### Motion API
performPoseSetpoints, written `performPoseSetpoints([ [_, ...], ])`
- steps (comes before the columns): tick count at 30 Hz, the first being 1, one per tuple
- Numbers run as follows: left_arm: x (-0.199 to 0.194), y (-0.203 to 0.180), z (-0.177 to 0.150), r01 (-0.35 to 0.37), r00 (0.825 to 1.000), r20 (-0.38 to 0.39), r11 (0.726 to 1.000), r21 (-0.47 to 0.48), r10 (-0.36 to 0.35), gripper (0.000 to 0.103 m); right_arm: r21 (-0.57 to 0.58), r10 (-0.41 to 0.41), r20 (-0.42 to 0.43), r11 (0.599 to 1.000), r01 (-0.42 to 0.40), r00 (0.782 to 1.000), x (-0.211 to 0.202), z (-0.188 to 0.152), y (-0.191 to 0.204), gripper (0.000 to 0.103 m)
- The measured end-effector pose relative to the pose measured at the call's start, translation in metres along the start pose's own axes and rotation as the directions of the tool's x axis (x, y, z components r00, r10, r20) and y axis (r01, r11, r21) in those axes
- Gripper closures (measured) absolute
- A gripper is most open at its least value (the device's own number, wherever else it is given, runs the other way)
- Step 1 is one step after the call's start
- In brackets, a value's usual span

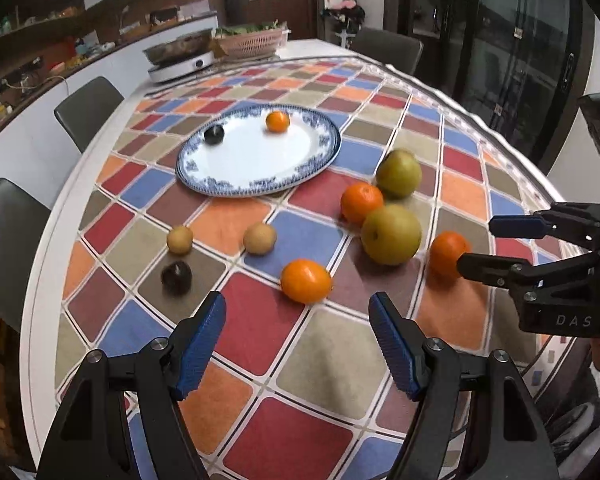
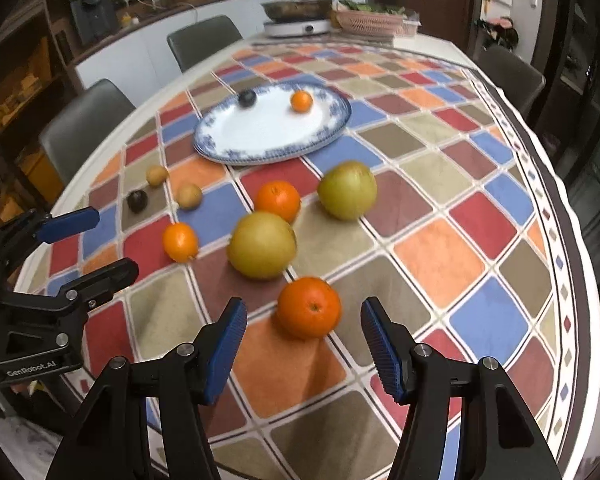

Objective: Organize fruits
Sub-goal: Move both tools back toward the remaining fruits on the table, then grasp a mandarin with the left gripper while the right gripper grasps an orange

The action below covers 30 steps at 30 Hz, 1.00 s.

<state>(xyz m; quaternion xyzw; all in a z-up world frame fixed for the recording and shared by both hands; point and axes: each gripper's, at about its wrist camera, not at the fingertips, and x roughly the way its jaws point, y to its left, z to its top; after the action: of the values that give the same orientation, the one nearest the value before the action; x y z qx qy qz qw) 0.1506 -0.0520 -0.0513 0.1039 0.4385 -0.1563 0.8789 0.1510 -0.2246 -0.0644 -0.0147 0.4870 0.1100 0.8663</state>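
Plate (image 1: 236, 168) behind fruits (image 1: 390, 234) (scattered)

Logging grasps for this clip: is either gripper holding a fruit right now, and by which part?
Nothing is held. The left gripper and right gripper are both open; the round orange fruit lies just ahead, untouched.

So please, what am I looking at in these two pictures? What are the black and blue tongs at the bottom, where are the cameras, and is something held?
They are two hand-held grippers; a person holds one in each hand. Each carries a camera looking forward along its two fingers, so the left gripper fills the bottom of the left wrist view, and the right gripper the bottom of the other. Each also shows at the edge of the other's picture. Both are open and hold nothing.

On the checkered tablecloth stands a blue-rimmed plate with one small orange and one dark fruit. Oranges, pears and small fruits lie loose before it. The nearest orange lies just ahead of the right gripper's fingers.
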Motion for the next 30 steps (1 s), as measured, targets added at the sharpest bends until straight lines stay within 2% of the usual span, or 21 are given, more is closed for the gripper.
performPoseSetpoints([
  [8,0.025,0.004,-0.004,0.008,0.998,-0.059,1.000,0.001,-0.008,0.030,0.002,0.002,-0.073,1.000,-0.002,0.997,0.022,-0.006,0.001,0.043],
  [15,0.041,0.004,0.000,0.035,0.997,-0.067,0.999,0.011,-0.034,0.030,0.017,-0.001,-0.094,1.000,0.003,0.996,0.032,-0.007,-0.002,0.044],
  [20,0.050,0.004,0.006,0.046,0.997,-0.062,0.999,0.009,-0.045,0.031,0.028,0.009,-0.102,1.000,-0.006,0.995,0.037,-0.005,-0.004,0.050],
  [23,0.054,0.003,0.008,0.057,0.996,-0.066,0.998,0.009,-0.056,0.041,0.031,0.018,-0.108,0.999,-0.015,0.994,0.040,-0.004,-0.005,0.054],
  [28,0.062,0.002,0.011,0.078,0.994,-0.080,0.997,0.003,-0.077,0.050,0.036,0.027,-0.112,0.999,-0.024,0.993,0.044,-0.003,-0.005,0.054],
  [30,0.064,0.002,0.011,0.084,0.993,-0.083,0.996,-0.004,-0.084,0.053,0.034,0.030,-0.110,0.999,-0.026,0.993,0.044,-0.003,-0.005,0.059],
])
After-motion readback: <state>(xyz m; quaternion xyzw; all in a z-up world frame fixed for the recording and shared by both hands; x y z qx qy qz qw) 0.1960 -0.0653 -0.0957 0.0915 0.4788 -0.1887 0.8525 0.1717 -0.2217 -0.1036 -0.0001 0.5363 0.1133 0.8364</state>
